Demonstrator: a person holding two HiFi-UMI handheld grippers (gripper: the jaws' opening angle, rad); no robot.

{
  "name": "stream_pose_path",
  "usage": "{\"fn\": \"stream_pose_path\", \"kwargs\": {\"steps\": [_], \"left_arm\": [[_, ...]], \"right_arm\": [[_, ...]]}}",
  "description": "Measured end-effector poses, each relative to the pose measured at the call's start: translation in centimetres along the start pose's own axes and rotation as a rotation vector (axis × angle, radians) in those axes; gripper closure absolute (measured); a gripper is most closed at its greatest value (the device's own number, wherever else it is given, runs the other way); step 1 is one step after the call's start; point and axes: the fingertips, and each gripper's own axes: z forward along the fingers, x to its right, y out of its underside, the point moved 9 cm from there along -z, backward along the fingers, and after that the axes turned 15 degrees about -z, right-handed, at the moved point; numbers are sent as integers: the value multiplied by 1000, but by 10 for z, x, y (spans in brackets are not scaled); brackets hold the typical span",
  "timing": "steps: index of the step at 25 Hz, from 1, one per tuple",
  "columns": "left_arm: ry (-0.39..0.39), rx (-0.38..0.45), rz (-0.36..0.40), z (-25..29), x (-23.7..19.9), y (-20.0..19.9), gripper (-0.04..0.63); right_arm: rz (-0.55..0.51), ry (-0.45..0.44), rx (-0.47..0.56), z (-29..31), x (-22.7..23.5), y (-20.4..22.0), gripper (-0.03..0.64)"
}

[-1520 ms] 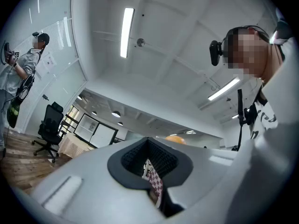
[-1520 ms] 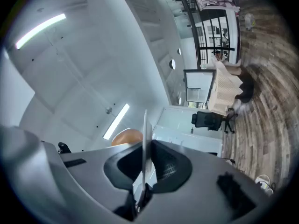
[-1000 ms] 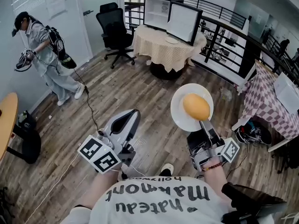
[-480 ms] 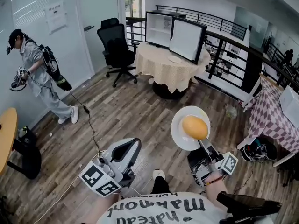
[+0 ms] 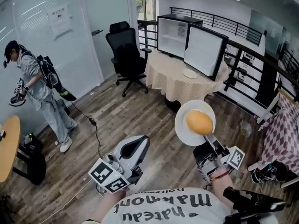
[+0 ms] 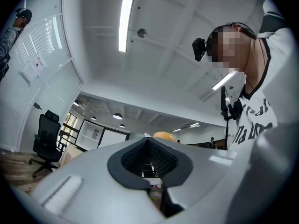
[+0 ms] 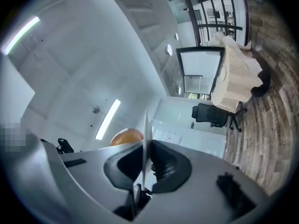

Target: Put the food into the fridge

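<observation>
grey right gripper (image 5: 208,137) clamped on the thin rim of white plate (image 5: 185,127), held out above wood floor (image 5: 121,120). orange-yellow food (image 5: 199,122) resting on the plate's middle. left gripper (image 5: 139,144) alongside, jaws together, nothing between them. farther off: cream-clothed round table (image 5: 170,80) bearing white open-fronted cabinet (image 5: 174,34), black office chair (image 5: 125,48) beside it, person (image 5: 35,85) standing by the left wall.

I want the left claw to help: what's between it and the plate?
Head view: only bare wood floor between left claw and plate.
</observation>
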Motion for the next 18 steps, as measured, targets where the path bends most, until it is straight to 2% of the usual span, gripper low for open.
{"fn": "stream_pose_path", "kwargs": {"steps": [5,9,14,18], "left_arm": [[21,35,-65,45,-50,5,591],[56,28,-79,68,-74,6,589],[18,-18,-63,99,-107,7,589],[19,-29,-86,119,-142,6,590]], "right_arm": [[-8,-32,-36,44,42,-26,592],[21,-30,-28,59,71,-30,592],[61,19,-20,71,112,-34,592],[45,36,-16,89,134,-37,592]]}}
